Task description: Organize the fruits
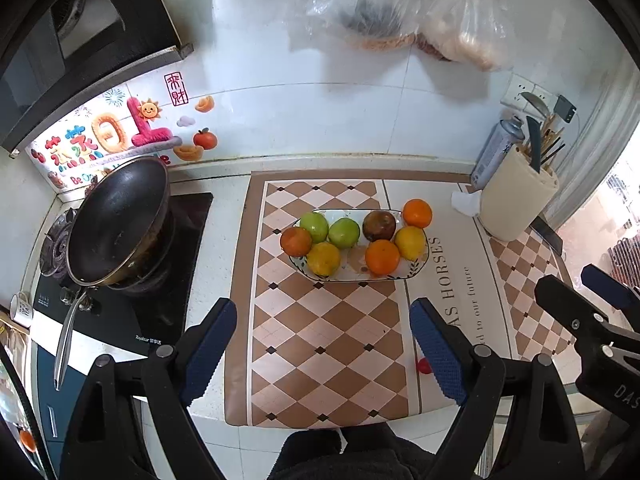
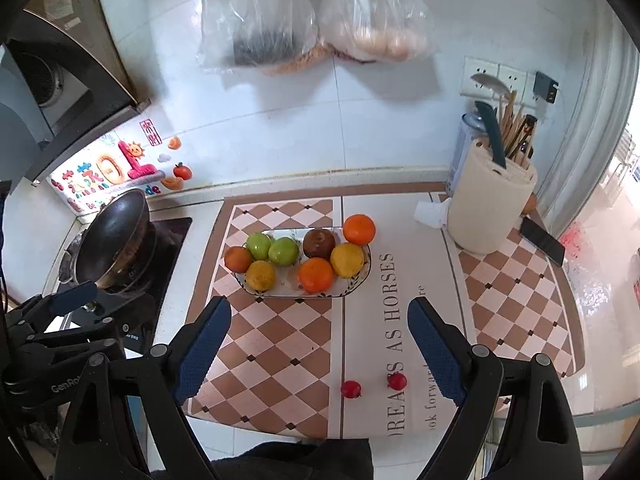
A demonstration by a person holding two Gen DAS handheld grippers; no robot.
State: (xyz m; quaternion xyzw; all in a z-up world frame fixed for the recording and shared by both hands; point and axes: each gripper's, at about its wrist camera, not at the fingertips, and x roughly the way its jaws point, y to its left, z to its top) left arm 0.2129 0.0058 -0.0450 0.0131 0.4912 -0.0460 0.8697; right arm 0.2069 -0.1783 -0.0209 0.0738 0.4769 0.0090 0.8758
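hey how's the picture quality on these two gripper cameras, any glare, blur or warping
Left wrist view: sharp at the fruit plate, strong fisheye bending of the counter edge, window at the right blown out white. Right wrist view: same barrel warp, black corners, glare washing out the counter's right end, the hanging plastic bags slightly soft.

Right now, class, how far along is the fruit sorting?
Done: seven fruits sit on the plate. In hand: nothing; left hand-held gripper and right hand-held gripper are open and empty. Possibly left: one orange beside the plate's rim and two small red fruits on the mat.
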